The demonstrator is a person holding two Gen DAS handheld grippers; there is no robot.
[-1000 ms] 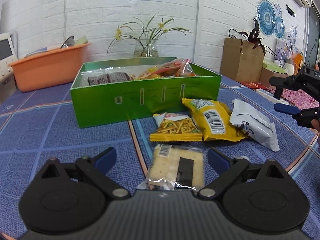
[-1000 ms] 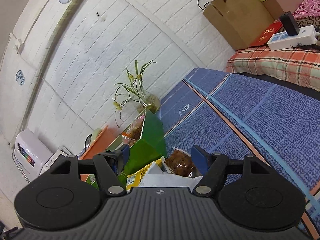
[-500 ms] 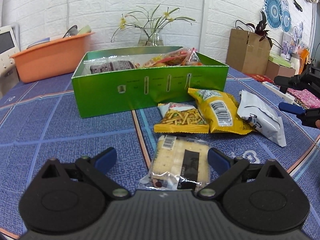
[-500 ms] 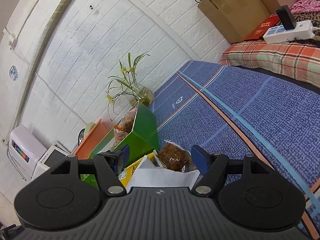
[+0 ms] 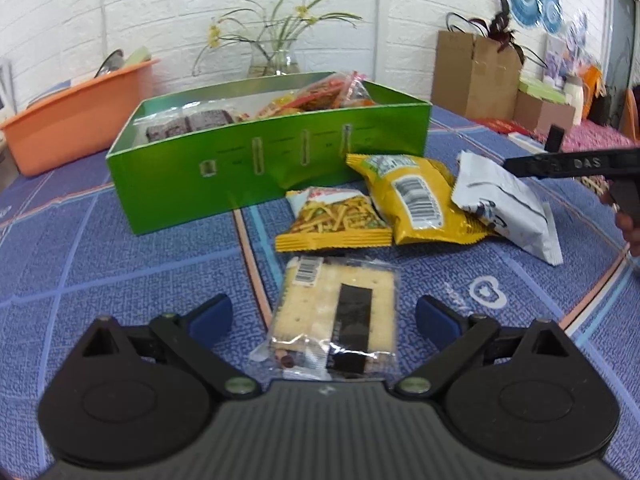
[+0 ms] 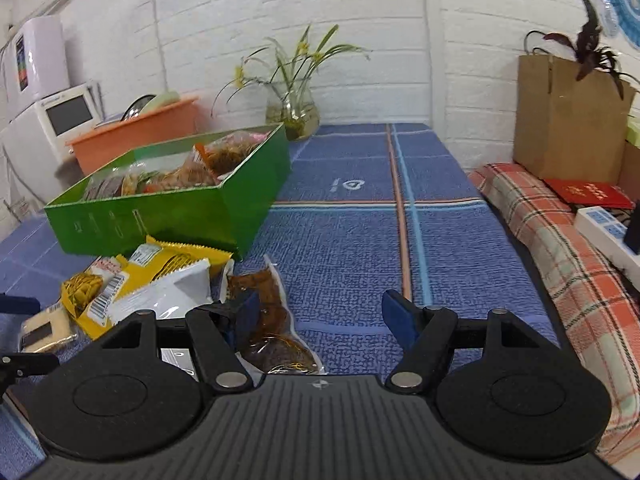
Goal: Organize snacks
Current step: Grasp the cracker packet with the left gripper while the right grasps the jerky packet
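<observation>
A green box [image 5: 272, 156] holds several snack packs; it also shows in the right wrist view [image 6: 168, 212]. In front of it lie a cracker pack [image 5: 340, 316], a noodle-snack pack [image 5: 332, 216], a yellow bag [image 5: 416, 200] and a white bag [image 5: 504, 204]. My left gripper [image 5: 324, 316] is open, its fingers either side of the cracker pack. My right gripper [image 6: 320, 316] is open and empty, its left finger [image 6: 246, 312] over a clear pack of brown snacks [image 6: 272, 332]. The right gripper also shows in the left wrist view [image 5: 576, 168] above the white bag.
An orange tub [image 5: 80, 120] and a glass vase with flowers [image 5: 276, 60] stand behind the box. A cardboard box with a plant [image 6: 568, 120] and a power strip [image 6: 608, 232] lie on a plaid cover to the right. Blue patterned tablecloth [image 6: 360, 220] stretches ahead.
My right gripper has levelled out from a steep roll and swung over the white and brown packs. My left gripper has moved slightly closer around the cracker pack.
</observation>
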